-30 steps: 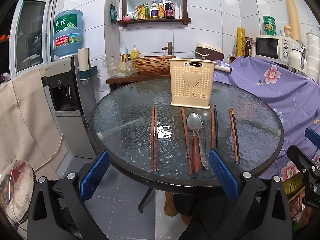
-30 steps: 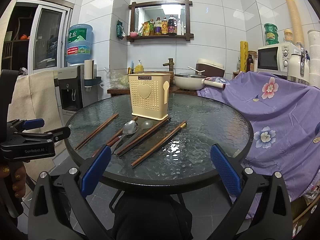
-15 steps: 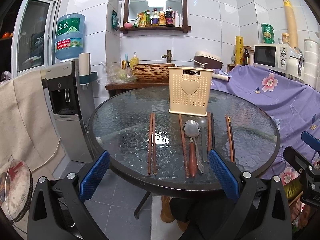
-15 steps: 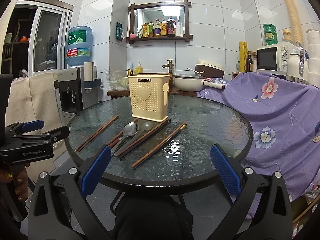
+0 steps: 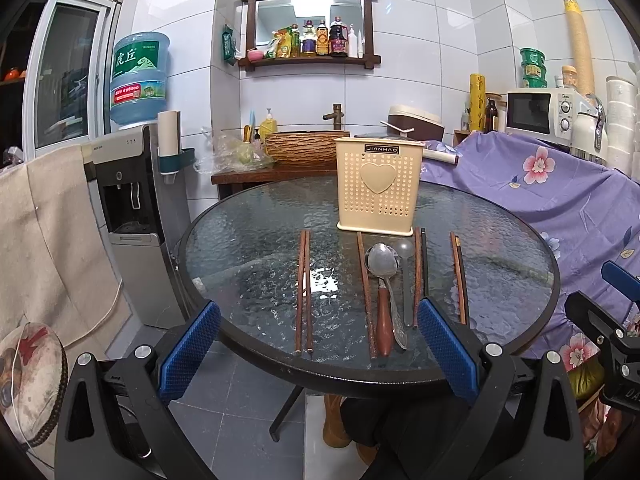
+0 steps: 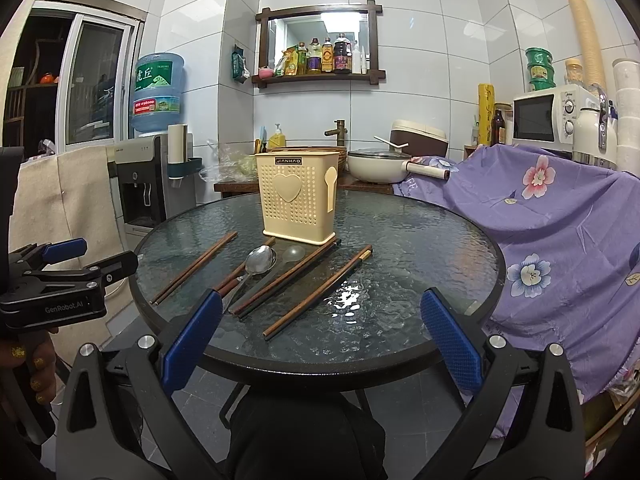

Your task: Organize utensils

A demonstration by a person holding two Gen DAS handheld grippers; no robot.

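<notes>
Task not yet begun: chopsticks and spoon lie on the glass table before the empty-looking holder. Left gripper and right gripper hover, jaws spread, holding nothing.

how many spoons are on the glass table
2: a metal spoon with a brown handle, and a translucent plastic spoon just right of it, both before the cream utensil holder.

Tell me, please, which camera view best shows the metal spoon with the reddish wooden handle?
The left wrist view: the metal spoon with the reddish wooden handle lies fully visible. In the right wrist view its handle hides behind a blue finger pad.
</notes>
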